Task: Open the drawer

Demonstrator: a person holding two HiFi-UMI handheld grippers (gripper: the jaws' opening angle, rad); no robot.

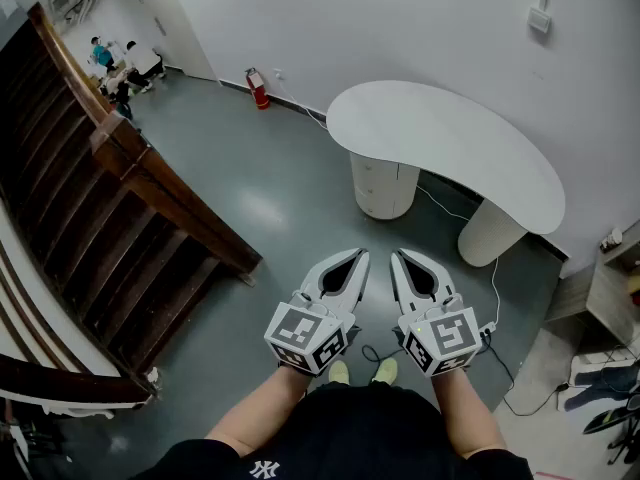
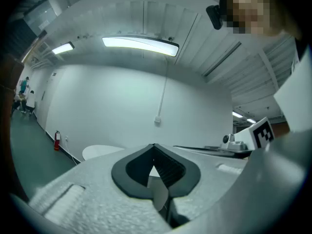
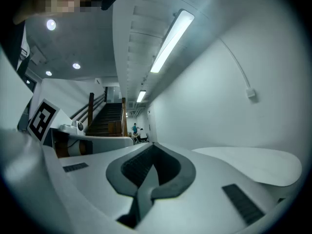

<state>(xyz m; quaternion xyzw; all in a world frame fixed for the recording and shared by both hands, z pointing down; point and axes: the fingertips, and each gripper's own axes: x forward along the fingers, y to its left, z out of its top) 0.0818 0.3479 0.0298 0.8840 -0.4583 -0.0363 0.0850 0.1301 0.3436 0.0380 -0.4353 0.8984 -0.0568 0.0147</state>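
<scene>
A white curved table point(image 1: 440, 138) stands ahead on two round pedestals. The left pedestal point(image 1: 383, 186) has faint level seams like drawer fronts. My left gripper point(image 1: 362, 254) and right gripper point(image 1: 397, 255) are held side by side, level, over the grey floor and well short of the table. Both are shut with nothing between the jaws. In the left gripper view, the left gripper point(image 2: 154, 145) points at the white wall, with the table top point(image 2: 100, 151) low at the left. From the right gripper view, the right gripper point(image 3: 152, 144) has the table top point(image 3: 253, 165) to its right.
A dark wooden staircase point(image 1: 120, 218) fills the left side. A red fire extinguisher point(image 1: 259, 88) stands by the far wall. A black cable point(image 1: 495, 353) runs over the floor at the right, near a low shelf point(image 1: 615, 288). People point(image 1: 125, 63) sit far off at the upper left.
</scene>
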